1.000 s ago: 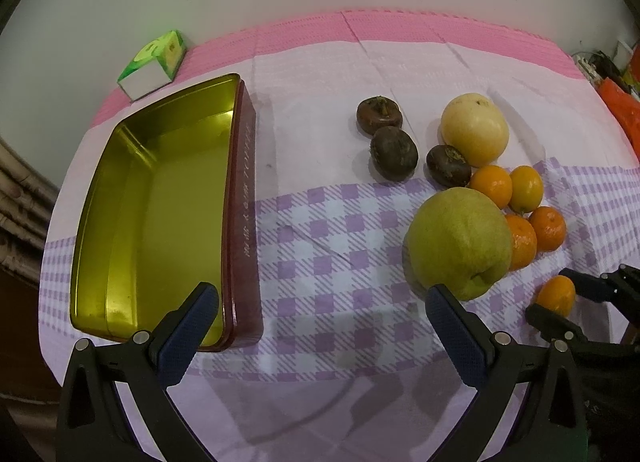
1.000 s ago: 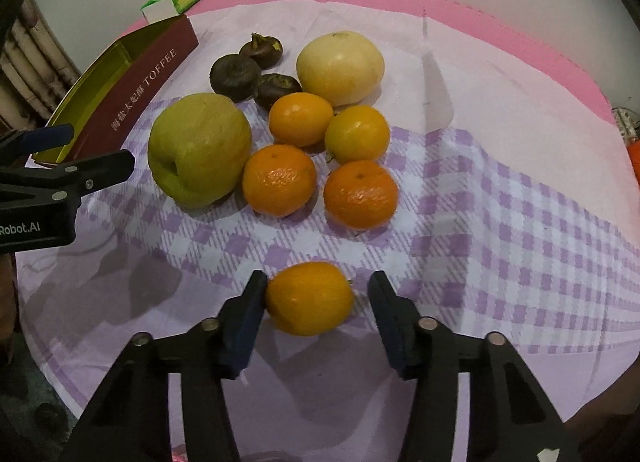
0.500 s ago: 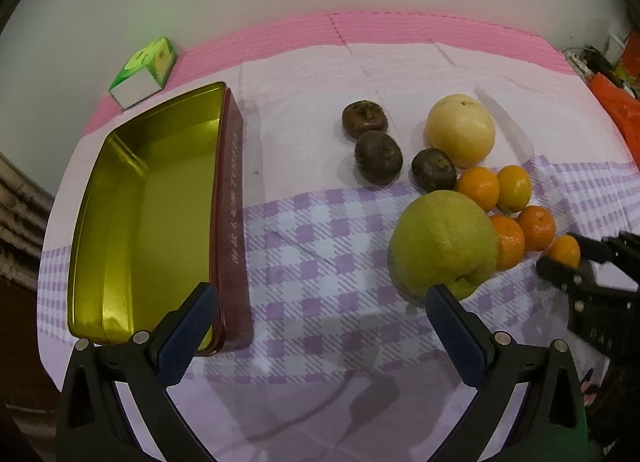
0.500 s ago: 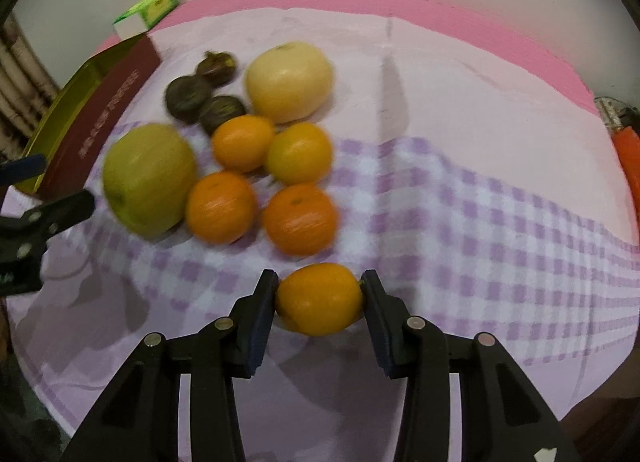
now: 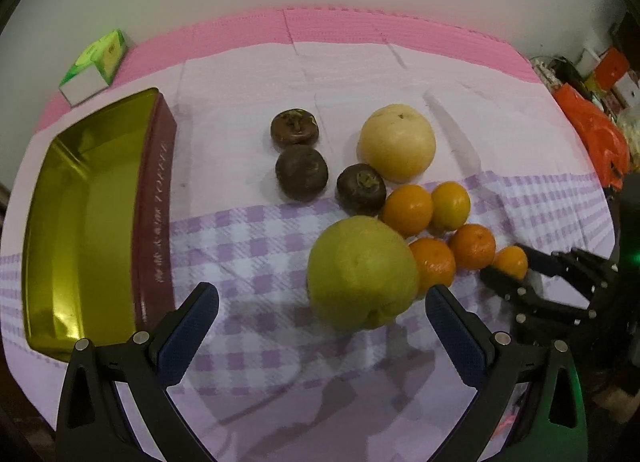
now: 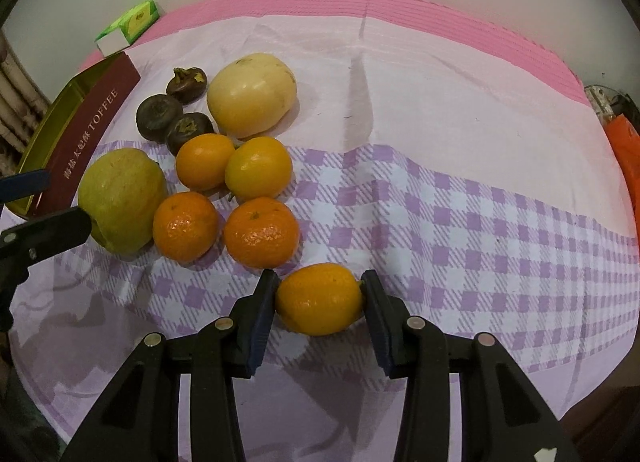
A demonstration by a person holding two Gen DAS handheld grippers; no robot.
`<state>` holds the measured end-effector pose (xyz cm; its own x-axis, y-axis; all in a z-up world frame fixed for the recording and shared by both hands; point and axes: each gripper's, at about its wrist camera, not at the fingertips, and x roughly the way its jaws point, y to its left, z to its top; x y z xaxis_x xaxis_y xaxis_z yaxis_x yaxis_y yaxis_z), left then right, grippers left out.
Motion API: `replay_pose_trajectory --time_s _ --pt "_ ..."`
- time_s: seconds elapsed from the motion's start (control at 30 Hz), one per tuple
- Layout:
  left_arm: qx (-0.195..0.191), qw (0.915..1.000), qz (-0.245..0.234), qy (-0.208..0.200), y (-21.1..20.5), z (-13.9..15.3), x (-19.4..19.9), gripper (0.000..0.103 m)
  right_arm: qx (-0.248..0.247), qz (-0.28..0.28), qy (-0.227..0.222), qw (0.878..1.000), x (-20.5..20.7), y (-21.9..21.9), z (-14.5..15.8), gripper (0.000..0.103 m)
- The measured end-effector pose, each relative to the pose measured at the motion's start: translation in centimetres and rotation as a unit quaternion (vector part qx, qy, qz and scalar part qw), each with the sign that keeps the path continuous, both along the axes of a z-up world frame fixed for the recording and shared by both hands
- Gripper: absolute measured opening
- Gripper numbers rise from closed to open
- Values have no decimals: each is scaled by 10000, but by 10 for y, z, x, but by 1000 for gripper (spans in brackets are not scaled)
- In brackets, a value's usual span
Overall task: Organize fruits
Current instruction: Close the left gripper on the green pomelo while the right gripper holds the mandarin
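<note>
Fruit cluster on a counter spread with a pink and purple-checked cloth. Right tongs, seen at 6 o'clock in the right wrist view, have just been closing and now pinch a small orange citrus between both pads. Four more mandarins lie close together at 11 o'clock from the held fruit. A large green pear lies just beside them at their 9 o'clock; a pale yellow pear sits at their 12 o'clock. Three dark brown fruits group next to the yellow pear. Left tongs, at 6 o'clock in the left wrist view, stand wide open and hold nothing; the green pear lies just beyond the gap, toward the right pad. An open gold-lined toffee tin sits at 9 o'clock, well apart from the fruit. A green and white carton lies at 11 o'clock.
</note>
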<state>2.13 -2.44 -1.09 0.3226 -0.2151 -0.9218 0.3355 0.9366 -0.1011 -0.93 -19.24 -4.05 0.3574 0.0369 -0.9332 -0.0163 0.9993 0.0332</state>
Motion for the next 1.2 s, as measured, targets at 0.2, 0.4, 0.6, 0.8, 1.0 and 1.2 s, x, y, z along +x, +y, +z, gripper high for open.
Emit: replay_pose_trajectory --time_s 0.2,0.4,0.6,0.8,1.0,1.2 --pt "-70 9999 29 128 -7 -6 8 102 64 -121 -39 9999 1 -7 5 40" --pt "8 9999 -75 140 -18 -14 12 102 143 -325 -160 9992 -1 -17 12 40" --pt "21 9998 -120 146 -24 -23 17 97 183 -487 -210 9984 -2 -25 16 40" --pt "-268 9993 -131 216 -17 -29 19 95 219 -517 -198 9982 0 -25 15 40" --pt "-515 9982 -197 233 -13 -28 17 75 228 -525 -200 9982 -2 -27 16 40" --pt "-478 9981 -345 165 -17 -23 12 70 229 -543 -219 9980 0 -27 16 40"
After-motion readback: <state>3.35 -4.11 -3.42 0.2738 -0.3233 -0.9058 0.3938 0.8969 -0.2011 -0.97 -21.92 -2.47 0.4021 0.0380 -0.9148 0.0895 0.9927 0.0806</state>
